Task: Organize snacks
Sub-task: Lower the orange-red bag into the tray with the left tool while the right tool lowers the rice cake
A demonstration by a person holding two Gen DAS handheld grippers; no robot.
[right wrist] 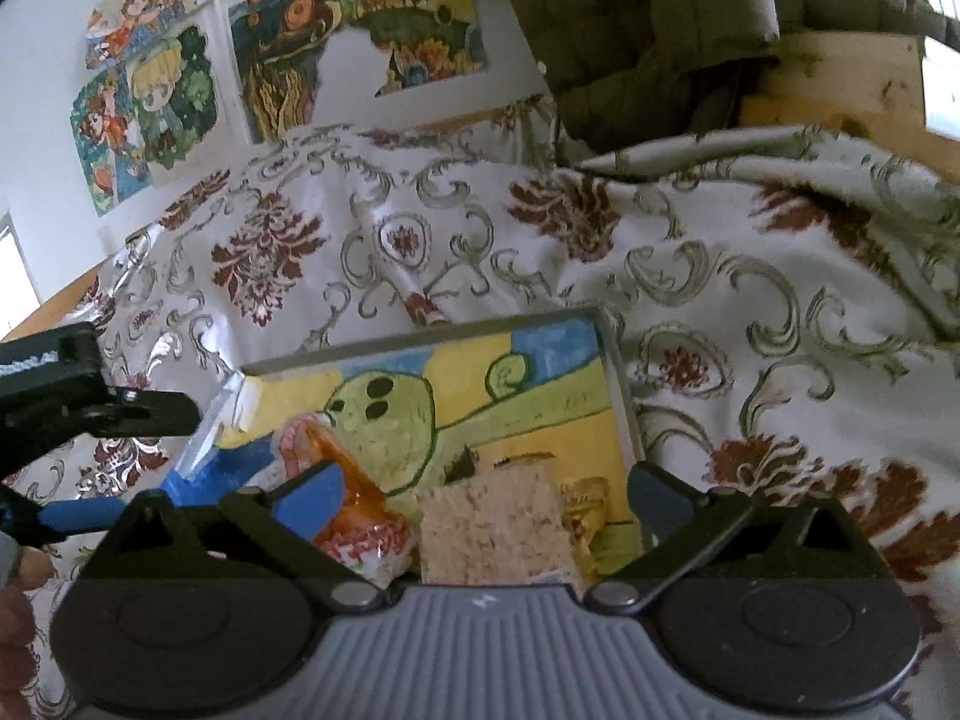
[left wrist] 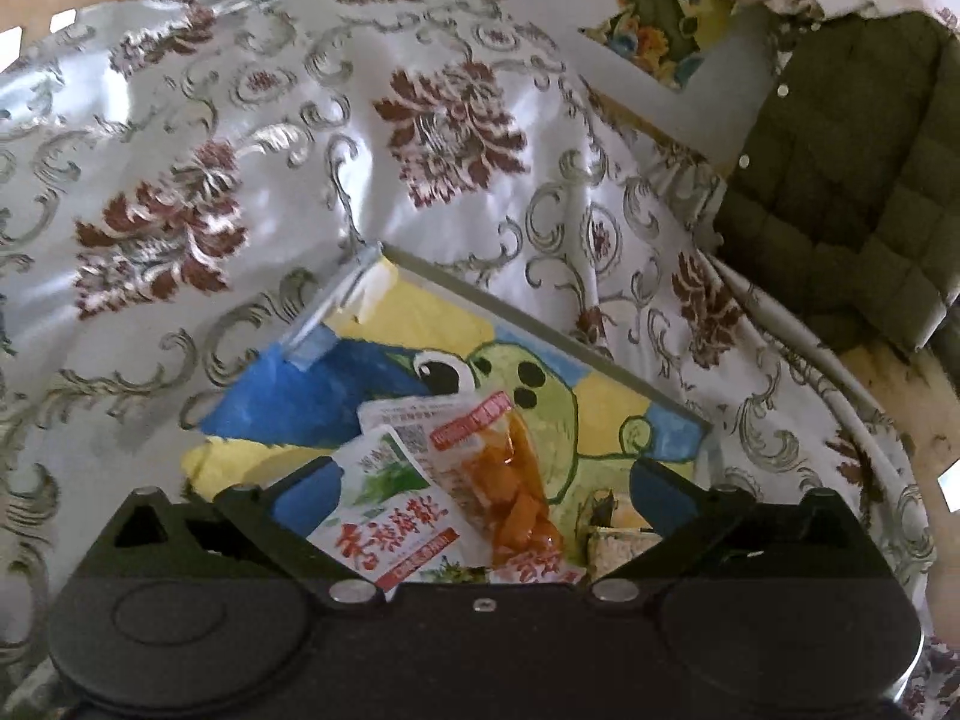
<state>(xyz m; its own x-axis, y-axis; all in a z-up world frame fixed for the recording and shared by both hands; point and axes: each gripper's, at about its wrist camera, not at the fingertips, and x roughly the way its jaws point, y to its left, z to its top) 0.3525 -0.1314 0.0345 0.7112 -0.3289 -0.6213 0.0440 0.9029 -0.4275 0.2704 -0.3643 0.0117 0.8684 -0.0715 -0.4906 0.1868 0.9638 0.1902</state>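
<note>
A shallow tray (left wrist: 540,327) with a painted green cartoon creature on its floor lies on the patterned cloth. In it lie a white and green packet with red characters (left wrist: 390,510), a clear packet of orange pieces (left wrist: 510,492) and another white packet (left wrist: 408,414). My left gripper (left wrist: 480,498) hovers over them, open wide, pads clear of the packets. In the right wrist view my right gripper (right wrist: 486,495) is open above a beige crumbly snack bar (right wrist: 498,522), a gold-wrapped item (right wrist: 588,501) and the orange packet (right wrist: 354,480). The left gripper (right wrist: 150,462) shows at the left edge.
A white tablecloth with maroon flowers (left wrist: 420,138) covers the table. A clear plastic flap (left wrist: 336,312) stands at the tray's far left corner. A dark green padded jacket (left wrist: 840,180) hangs at the right. Colourful drawings (right wrist: 288,60) are on the wall. A hand (right wrist: 18,600) shows at the lower left.
</note>
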